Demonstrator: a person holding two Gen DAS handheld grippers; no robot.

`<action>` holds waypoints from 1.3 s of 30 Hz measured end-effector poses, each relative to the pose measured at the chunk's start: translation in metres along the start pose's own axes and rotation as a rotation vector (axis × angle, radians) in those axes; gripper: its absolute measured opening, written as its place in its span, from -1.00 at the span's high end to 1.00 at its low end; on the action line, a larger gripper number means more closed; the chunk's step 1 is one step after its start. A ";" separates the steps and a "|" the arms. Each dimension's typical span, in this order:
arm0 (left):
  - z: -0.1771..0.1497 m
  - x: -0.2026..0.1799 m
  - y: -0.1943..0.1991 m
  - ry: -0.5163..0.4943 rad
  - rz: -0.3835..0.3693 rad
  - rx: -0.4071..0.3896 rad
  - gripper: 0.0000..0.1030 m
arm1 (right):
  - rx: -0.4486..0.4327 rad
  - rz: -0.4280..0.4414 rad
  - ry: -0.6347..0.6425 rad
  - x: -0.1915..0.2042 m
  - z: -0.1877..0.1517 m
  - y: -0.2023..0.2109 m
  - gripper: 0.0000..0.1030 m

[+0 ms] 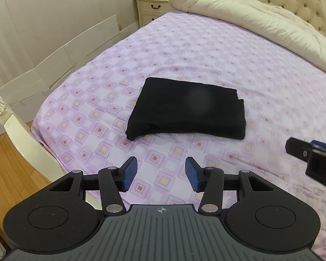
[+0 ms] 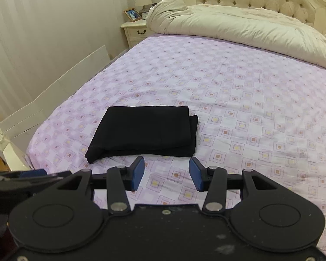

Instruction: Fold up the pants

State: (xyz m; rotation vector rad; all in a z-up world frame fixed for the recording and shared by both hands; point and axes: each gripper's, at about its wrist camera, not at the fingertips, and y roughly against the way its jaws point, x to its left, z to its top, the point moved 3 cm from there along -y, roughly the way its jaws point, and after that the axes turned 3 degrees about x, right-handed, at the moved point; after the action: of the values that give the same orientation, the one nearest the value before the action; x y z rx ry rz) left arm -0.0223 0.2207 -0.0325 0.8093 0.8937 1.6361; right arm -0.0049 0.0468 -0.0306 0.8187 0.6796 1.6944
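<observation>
Black pants [image 1: 184,113] folded compact on bed sheet [image 1: 260,87]. Left gripper [image 1: 161,175], right gripper [image 2: 167,173] spread, empty, apart from bundle. Little apparently left.

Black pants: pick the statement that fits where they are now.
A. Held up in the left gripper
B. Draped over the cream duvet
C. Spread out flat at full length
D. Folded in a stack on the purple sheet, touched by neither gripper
D: the black pants lie folded on the purple sheet, while the left gripper and right gripper are open and empty, short of them.
</observation>
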 end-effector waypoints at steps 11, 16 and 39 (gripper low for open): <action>0.018 0.026 -0.011 0.016 -0.015 -0.008 0.08 | 0.015 -0.025 -0.008 0.020 0.010 -0.010 0.06; 0.023 0.030 -0.015 0.001 -0.026 -0.001 0.08 | 0.016 -0.031 -0.001 0.029 0.014 -0.012 0.06; 0.034 0.035 -0.025 -0.064 -0.059 0.013 0.08 | 0.022 -0.048 -0.063 0.033 0.017 -0.019 0.05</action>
State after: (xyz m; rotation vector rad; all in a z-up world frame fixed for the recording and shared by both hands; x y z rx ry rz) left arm 0.0115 0.2644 -0.0351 0.8318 0.8756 1.5460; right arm 0.0139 0.0842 -0.0294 0.8609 0.6706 1.6140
